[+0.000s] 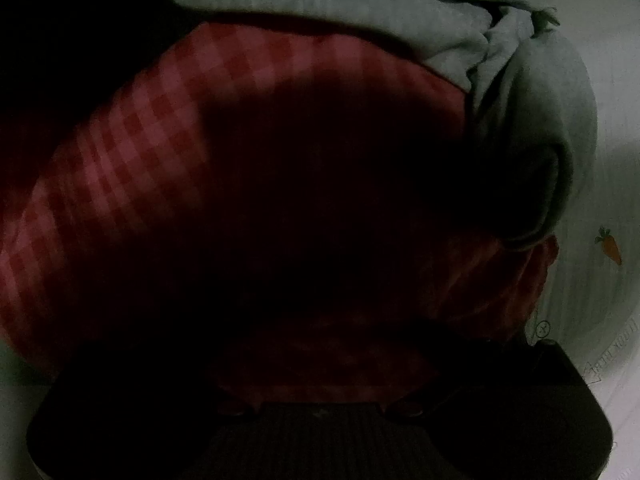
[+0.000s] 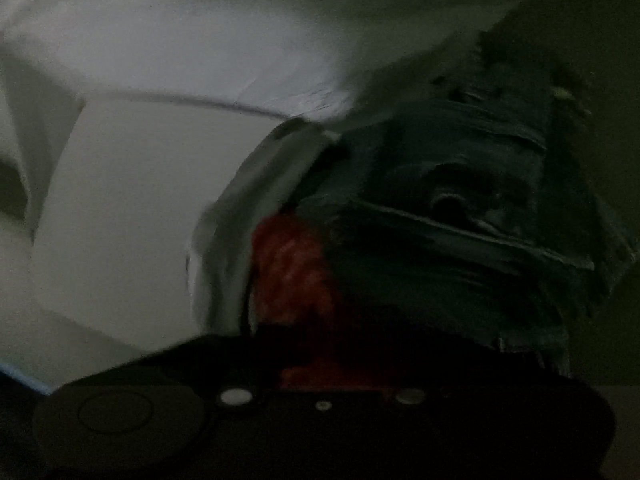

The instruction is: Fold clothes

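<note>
Both views are dark and blurred. In the left wrist view a red-and-pink checked garment (image 1: 132,132) fills the frame, pressed close against the camera, with a grey garment (image 1: 520,92) bunched over its upper right. The left gripper's fingers are lost in shadow under the cloth. In the right wrist view a stack of dark folded denim-like clothes (image 2: 460,216) sits very close, with a patch of the red checked cloth (image 2: 288,264) and a pale grey fold (image 2: 240,216) to its left. The right gripper's fingers are hidden by cloth and darkness.
A white cloth surface with a small carrot print (image 1: 610,248) lies at the right in the left wrist view. A white wall and box-like shape (image 2: 132,208) stand to the left in the right wrist view.
</note>
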The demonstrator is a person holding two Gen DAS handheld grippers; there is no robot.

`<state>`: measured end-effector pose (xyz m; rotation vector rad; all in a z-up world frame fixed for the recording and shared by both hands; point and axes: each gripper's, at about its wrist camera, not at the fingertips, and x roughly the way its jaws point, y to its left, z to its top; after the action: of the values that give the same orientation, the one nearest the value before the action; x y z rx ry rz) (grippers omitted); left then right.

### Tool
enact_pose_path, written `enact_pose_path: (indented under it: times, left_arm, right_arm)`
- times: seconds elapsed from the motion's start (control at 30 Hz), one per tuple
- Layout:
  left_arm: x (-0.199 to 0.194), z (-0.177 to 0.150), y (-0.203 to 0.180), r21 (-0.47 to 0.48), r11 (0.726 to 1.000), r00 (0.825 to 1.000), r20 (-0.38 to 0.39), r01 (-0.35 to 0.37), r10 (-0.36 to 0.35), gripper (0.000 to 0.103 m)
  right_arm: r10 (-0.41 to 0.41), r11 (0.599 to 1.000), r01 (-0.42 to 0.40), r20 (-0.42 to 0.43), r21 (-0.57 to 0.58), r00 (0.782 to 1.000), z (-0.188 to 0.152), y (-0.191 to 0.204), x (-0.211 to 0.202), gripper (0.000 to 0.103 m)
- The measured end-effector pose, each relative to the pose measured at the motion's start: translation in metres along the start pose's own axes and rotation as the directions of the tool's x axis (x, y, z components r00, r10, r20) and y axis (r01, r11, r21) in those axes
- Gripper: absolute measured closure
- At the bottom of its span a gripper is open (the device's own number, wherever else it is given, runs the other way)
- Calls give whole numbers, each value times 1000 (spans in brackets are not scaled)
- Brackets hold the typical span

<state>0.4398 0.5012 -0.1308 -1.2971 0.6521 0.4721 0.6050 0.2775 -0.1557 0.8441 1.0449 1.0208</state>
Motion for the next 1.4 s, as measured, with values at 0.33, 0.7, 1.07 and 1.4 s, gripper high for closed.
enact_pose_path:
  times: [0.33,0.7,1.07,1.4]
  left_arm:
    - [-64,-18,-76,57,992,988,104,109,-114,0]
    - [-162,-106,-93,212,962,961,178,174,-213,0]
    - [-144,-241,-90,378,911,985,-22,166,-170,0]
    - [-97,-348,-78,511,848,968,-250,141,-10,0]
  right_arm:
    - [266,956,-254,69,-146,962,6,90,-43,102]
    - [457,874,-378,256,-304,852,-1,140,-218,102]
    - [-494,851,517,465,88,735,-130,-56,-465,100]
    - [-708,695,681,384,231,592,-175,-122,-523,81]
